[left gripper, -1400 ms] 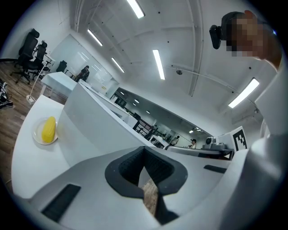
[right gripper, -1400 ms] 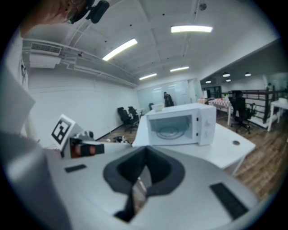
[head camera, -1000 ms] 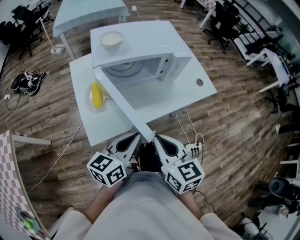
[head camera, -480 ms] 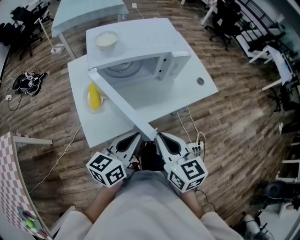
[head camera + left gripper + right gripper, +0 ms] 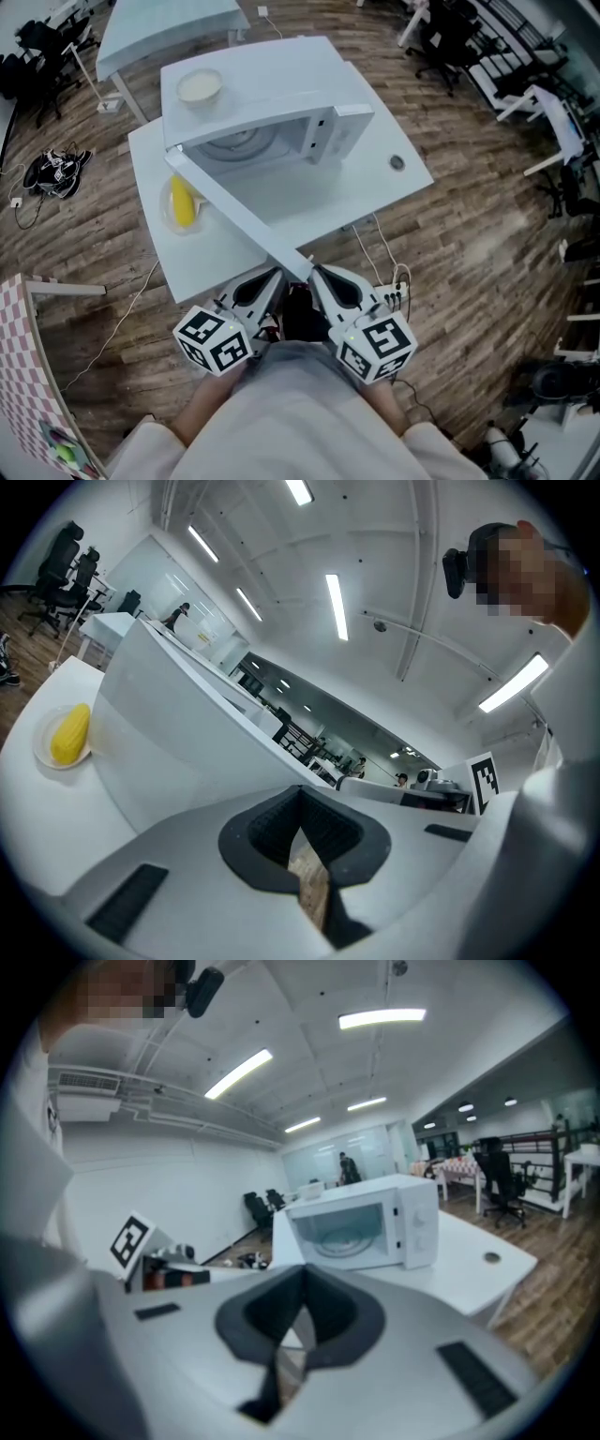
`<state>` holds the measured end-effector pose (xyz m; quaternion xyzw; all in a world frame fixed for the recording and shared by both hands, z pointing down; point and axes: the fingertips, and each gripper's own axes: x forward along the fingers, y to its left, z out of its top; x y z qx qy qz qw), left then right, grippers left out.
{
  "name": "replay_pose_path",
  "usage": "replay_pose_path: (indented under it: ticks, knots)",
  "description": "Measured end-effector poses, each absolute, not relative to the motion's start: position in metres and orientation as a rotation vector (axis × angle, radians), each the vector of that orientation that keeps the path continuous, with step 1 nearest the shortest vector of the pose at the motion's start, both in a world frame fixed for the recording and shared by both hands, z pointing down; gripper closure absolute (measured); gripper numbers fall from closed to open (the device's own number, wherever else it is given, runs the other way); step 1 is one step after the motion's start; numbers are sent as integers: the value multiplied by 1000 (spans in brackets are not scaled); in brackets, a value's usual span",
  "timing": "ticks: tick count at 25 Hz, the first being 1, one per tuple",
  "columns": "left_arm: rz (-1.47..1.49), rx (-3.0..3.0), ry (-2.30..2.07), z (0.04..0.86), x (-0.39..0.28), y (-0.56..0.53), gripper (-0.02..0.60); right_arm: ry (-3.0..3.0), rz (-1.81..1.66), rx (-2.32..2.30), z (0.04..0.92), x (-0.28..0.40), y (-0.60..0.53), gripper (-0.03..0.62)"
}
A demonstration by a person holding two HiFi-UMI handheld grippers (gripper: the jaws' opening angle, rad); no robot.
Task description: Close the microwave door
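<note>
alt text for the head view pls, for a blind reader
Seen from above, a white microwave stands on a white table with its door swung wide open toward the person. The left hand-held gripper and right hand-held gripper sit close to the body, jaws together, by the door's free edge.

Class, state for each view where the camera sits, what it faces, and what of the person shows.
Head view: on the head, down at the open microwave; left gripper, right gripper, torso.
Left gripper view: on it, facing door and corn; shut jaws.
Right gripper view: on it, facing microwave; shut jaws.
Shared: head and left see corn.
</note>
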<state>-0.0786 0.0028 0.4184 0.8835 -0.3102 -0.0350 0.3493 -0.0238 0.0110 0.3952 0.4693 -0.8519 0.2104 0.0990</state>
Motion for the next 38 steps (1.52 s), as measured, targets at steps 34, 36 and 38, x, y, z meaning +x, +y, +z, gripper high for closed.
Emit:
replay_pose_path:
  ticks: [34, 36, 38]
  knots:
    - [-62, 2197, -750, 442, -47, -24, 565, -2533, 674, 1396, 396, 8, -25, 574]
    - [-64, 2186, -756, 443, -48, -26, 565, -2536, 678, 1397, 395, 10, -26, 574]
    - [-63, 2182, -758, 444, -48, -29, 565, -2537, 682, 1398, 395, 11, -29, 574]
